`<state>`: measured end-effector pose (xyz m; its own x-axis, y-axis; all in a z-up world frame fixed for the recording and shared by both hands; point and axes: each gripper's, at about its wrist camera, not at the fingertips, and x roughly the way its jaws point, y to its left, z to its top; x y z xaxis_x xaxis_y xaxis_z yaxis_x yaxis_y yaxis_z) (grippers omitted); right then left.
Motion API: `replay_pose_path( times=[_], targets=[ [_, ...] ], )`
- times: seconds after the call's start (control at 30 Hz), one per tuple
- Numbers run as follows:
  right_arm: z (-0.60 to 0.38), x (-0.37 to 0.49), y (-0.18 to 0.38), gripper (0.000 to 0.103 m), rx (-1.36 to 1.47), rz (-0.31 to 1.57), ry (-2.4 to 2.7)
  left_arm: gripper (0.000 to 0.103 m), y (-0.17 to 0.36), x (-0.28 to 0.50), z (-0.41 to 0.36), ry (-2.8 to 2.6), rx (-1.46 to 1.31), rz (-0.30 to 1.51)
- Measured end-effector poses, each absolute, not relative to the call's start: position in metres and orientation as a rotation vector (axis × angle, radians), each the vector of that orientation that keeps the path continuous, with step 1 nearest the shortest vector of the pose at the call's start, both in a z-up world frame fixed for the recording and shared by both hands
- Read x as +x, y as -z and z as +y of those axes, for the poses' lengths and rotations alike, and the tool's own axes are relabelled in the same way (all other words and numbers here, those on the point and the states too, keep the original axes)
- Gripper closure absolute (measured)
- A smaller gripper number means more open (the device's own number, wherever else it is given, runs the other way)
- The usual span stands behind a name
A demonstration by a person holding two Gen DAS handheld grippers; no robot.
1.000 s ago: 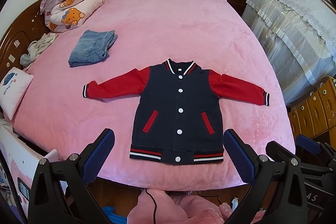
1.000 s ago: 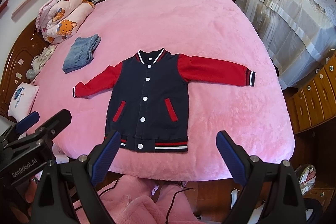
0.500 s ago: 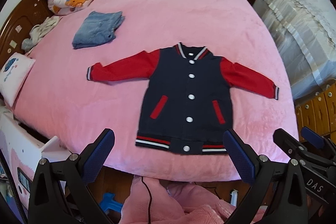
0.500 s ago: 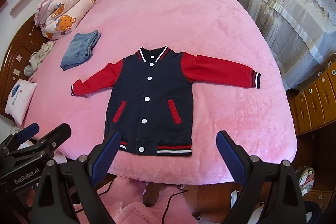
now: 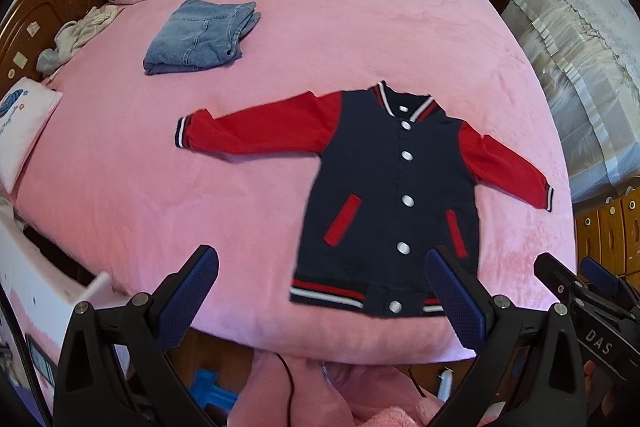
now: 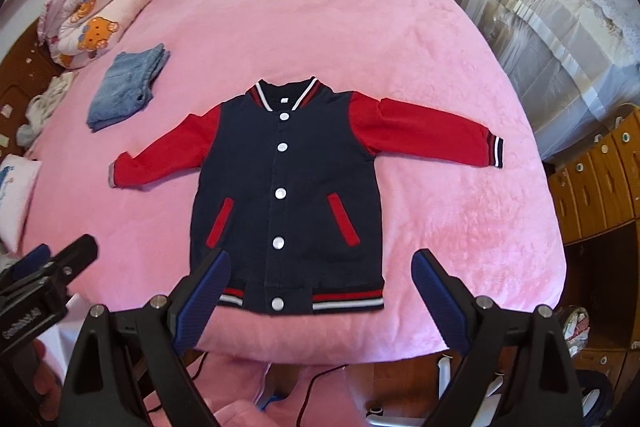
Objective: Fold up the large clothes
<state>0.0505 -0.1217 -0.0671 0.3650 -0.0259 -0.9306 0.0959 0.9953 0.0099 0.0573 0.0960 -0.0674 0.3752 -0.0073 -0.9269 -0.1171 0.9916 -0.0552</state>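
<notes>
The varsity jacket (image 6: 286,187) lies spread flat and face up on the pink bed (image 6: 320,27), buttoned shut, close to the bed's near edge. No fold has been made: both red sleeves are stretched straight out to the sides and the body is full length. I'd judge the work on it hasn't started, so the sleeves and the body folds are all left. Beyond the jacket's left sleeve, toward the headboard, a pair of jeans (image 6: 126,89) sits already folded, which suggests one garment is done.

The jacket's collar points away toward the far end of the bed, its striped hem toward the near edge; its body runs lengthwise along that line, with the sleeves crossing it.

The left hand-held gripper (image 5: 320,303) hovers over the near edge by the hem, its jaws wide apart and empty. The right hand-held gripper (image 6: 320,301) does likewise, spread over the hem, holding nothing.
</notes>
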Motion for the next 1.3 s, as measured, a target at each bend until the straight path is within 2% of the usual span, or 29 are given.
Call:
replay_pose_path(
  times=[0.23, 0.5, 0.87, 1.0, 1.1, 1.17, 1.23, 1.3],
  targets=[
    [-0.063, 0.074, 0.103, 0.011, -0.022, 1.184, 0.092, 0.001, 0.108, 0.093, 0.162, -0.022, -0.172, 1.271],
    [0.009, 0.097, 0.155, 0.011, -0.04, 1.235, 0.101, 0.001, 0.188, 0.141, 0.255, -0.026, -0.316, 1.343],
    [0.081, 0.134, 0.22, 0.011, -0.037, 1.245, 0.103, 0.001, 0.309, 0.212, 0.357, -0.147, -0.584, 1.33],
    [0.091, 0.149, 0.237, 0.011, 0.002, 1.255, 0.125, 0.006, 0.337, 0.228, 0.376, -0.191, -0.688, 1.296],
    [0.093, 0.156, 0.246, 0.011, 0.036, 1.259, 0.137, 0.007, 0.35, 0.232, 0.385, -0.213, -0.787, 1.268],
    [0.094, 0.158, 0.252, 0.011, 0.055, 1.271, 0.142, 0.011, 0.356, 0.235, 0.39, -0.217, -0.836, 1.232],
    [0.094, 0.16, 0.256, 0.011, 0.074, 1.285, 0.139, 0.031, 0.357, 0.235, 0.393, -0.222, -0.861, 1.197],
    [0.093, 0.161, 0.259, 0.011, 0.085, 1.295, 0.135, 0.045, 0.36, 0.237, 0.394, -0.223, -0.882, 1.174]
  ],
)
